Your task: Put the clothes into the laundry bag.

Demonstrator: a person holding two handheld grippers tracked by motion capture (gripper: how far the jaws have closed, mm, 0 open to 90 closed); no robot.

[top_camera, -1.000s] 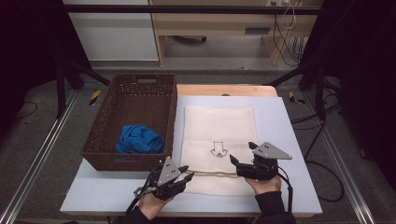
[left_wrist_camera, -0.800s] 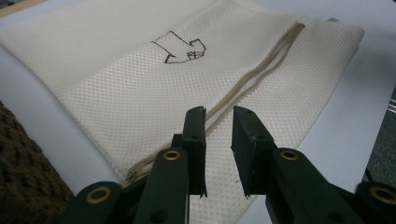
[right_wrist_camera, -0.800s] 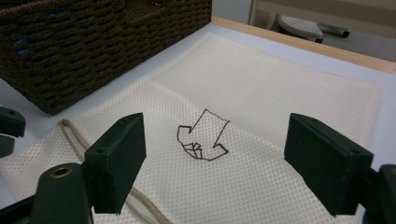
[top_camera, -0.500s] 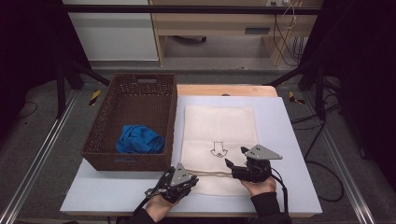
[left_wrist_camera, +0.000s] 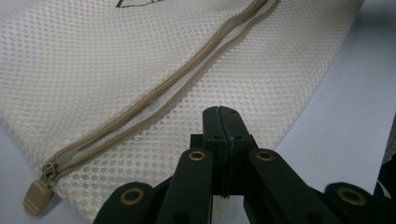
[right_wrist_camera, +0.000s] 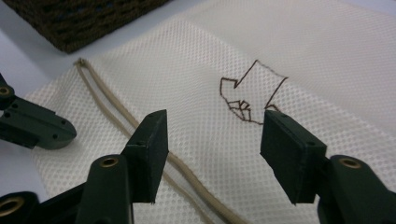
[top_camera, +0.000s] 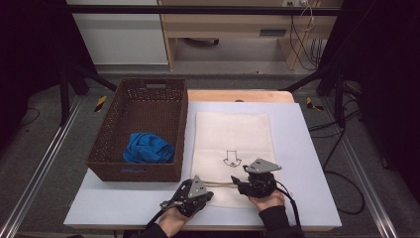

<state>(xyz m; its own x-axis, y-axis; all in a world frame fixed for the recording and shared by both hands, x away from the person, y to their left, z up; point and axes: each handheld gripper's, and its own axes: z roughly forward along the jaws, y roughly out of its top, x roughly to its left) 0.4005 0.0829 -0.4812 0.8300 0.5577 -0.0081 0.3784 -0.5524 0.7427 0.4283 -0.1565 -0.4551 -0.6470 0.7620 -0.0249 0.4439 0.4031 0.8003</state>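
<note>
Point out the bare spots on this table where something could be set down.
Bare tabletop lies right of the mesh bag, and a strip runs between the basket front and the near edge. It is crowded near the bag's zipper, where left gripper and right gripper work.

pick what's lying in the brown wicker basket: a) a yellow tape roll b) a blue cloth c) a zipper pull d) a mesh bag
b, the high view shows a crumpled blue cloth inside the basket, while the mesh bag lies flat on the table beside it.
</note>
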